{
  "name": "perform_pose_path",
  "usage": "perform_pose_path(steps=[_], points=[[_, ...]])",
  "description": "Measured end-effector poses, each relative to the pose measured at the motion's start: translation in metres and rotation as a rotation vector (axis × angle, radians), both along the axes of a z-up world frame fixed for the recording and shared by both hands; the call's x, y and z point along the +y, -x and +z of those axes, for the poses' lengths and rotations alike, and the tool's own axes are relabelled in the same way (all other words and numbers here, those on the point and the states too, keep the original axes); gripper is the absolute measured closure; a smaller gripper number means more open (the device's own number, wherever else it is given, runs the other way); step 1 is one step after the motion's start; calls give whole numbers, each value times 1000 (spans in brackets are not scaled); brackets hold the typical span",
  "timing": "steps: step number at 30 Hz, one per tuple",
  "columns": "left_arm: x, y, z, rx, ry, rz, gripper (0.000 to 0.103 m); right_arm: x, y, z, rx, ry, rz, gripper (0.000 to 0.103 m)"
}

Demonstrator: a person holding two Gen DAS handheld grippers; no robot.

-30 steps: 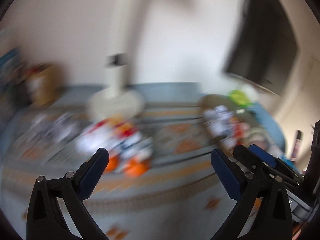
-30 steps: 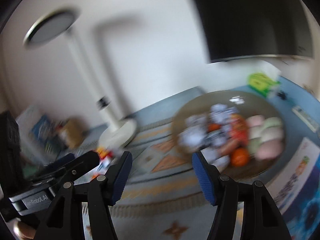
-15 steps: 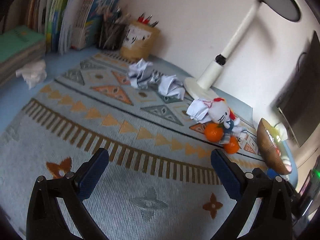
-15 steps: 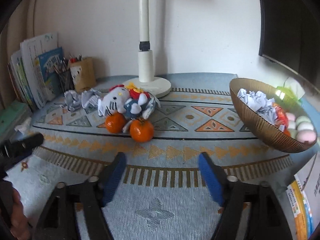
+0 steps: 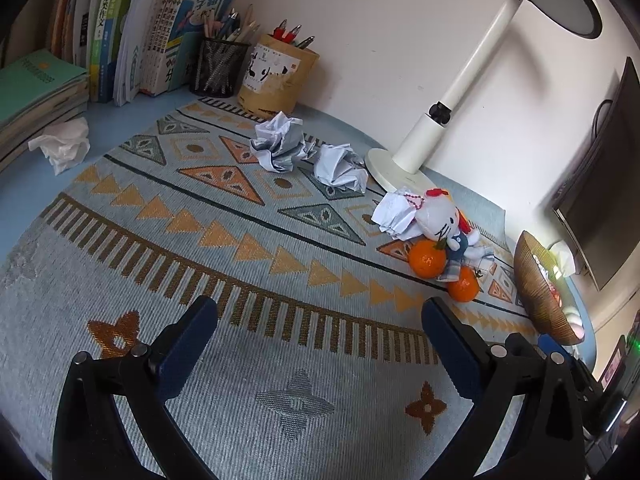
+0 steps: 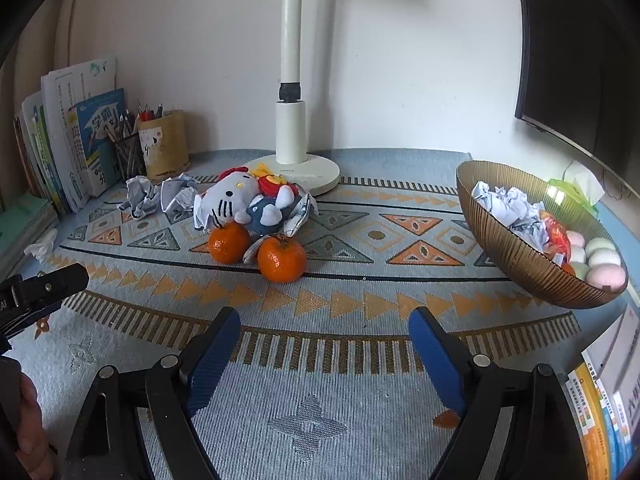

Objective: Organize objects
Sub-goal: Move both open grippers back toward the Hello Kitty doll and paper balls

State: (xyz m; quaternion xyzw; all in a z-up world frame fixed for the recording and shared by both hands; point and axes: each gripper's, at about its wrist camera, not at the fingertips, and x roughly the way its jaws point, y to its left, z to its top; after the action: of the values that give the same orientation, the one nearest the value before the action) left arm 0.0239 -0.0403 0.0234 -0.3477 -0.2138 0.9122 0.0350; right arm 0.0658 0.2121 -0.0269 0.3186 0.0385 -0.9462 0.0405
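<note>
A white cat plush lies on the patterned mat with two oranges in front of it; they also show in the left wrist view. Crumpled paper balls lie behind them. A brown ribbed bowl at the right holds paper balls, a red wrapper and pale eggs. My left gripper is open and empty above the mat's front. My right gripper is open and empty, well short of the oranges.
A white desk lamp stands at the back. Books and two pen holders line the back left, with a tissue beside a stack of books. A dark monitor hangs at the right.
Both views were blurred and pointing high a second ago; they have swung down and settled on the mat. Since half a second ago both grippers barely moved. Both stay open.
</note>
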Motion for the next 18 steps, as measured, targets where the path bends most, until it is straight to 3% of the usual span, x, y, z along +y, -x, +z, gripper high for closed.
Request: perform_pose_path(steps=[14, 18], points=[[13, -7, 9, 67, 55, -60, 1, 2, -2, 2, 11, 16, 4, 18], [21, -9, 12, 78, 125, -50, 1, 0, -1, 1, 9, 3, 4, 18]])
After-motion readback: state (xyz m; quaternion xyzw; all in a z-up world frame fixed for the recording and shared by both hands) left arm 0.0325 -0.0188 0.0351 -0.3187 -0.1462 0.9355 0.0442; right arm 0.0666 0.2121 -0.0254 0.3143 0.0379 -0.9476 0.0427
